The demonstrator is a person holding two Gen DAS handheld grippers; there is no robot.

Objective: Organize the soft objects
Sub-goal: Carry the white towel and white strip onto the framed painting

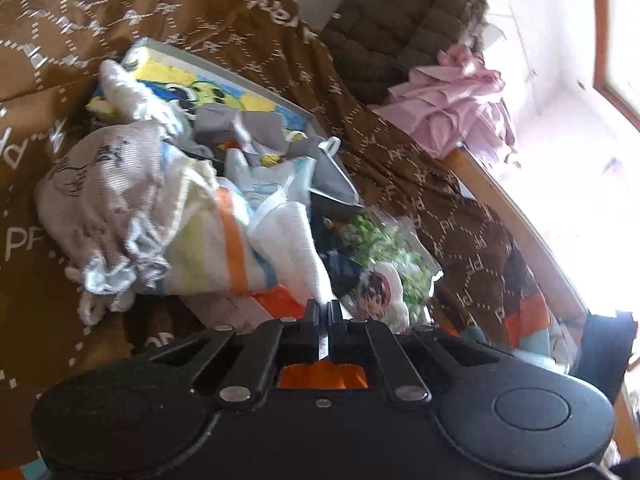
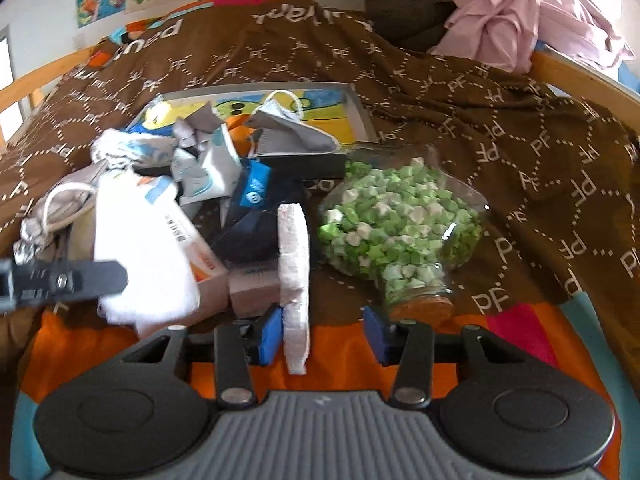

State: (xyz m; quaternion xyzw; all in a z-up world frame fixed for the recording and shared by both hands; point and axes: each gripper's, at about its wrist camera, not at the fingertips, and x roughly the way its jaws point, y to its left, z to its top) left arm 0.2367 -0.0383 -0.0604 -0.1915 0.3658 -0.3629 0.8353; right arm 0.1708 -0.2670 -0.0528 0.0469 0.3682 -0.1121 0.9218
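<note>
A pile of soft things lies on a brown bedspread: a grey drawstring pouch [image 1: 100,200], a striped towel [image 1: 224,248], a white cloth [image 1: 288,240] and grey face masks [image 2: 288,128]. My left gripper [image 1: 323,307] is shut on the lower edge of the white cloth; it also shows at the left of the right wrist view [image 2: 104,278], pinching the cloth [image 2: 140,256]. My right gripper [image 2: 323,336] is open. A white round pad [image 2: 295,280] stands on edge against its left blue finger [image 2: 270,334], not clamped.
A shallow tray [image 2: 360,108] with a cartoon picture lies behind the pile. A clear bag of green paper stars [image 2: 400,228] lies to the right. Small cardboard boxes [image 2: 208,268] sit in front. A pink garment [image 2: 532,12] and a dark quilted jacket [image 1: 400,28] lie at the bed's far end.
</note>
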